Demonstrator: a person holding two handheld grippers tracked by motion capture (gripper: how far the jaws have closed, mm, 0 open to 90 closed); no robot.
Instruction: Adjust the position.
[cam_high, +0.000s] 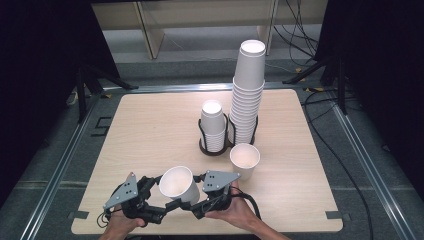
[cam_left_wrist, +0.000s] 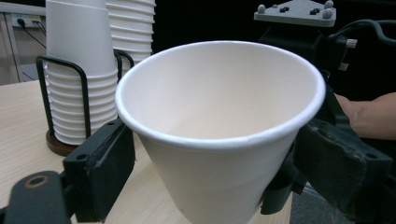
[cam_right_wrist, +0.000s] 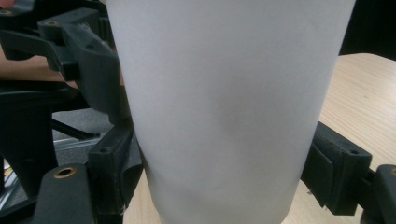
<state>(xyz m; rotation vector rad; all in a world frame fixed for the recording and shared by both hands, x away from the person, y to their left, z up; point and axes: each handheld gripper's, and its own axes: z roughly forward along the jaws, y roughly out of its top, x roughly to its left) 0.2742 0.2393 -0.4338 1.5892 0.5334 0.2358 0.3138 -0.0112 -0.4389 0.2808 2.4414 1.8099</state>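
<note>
At the lower centre of the high view, a paper cup (cam_high: 177, 184) sits between both grippers. The right gripper (cam_high: 196, 204) seems clamped on its wall; the left gripper (cam_high: 165, 210) stands slightly apart, so keep the right squeeze gentle

White paper cup (cam_high: 177, 183), black jaws, pale wood-grain table (cam_high: 150, 130), black wire cup holder (cam_high: 216, 145), grey plates.

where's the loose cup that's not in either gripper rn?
High view: the loose paper cup stands upright on the table, just in front of the taller cup stack in the black wire holder, beyond the right gripper.
</note>
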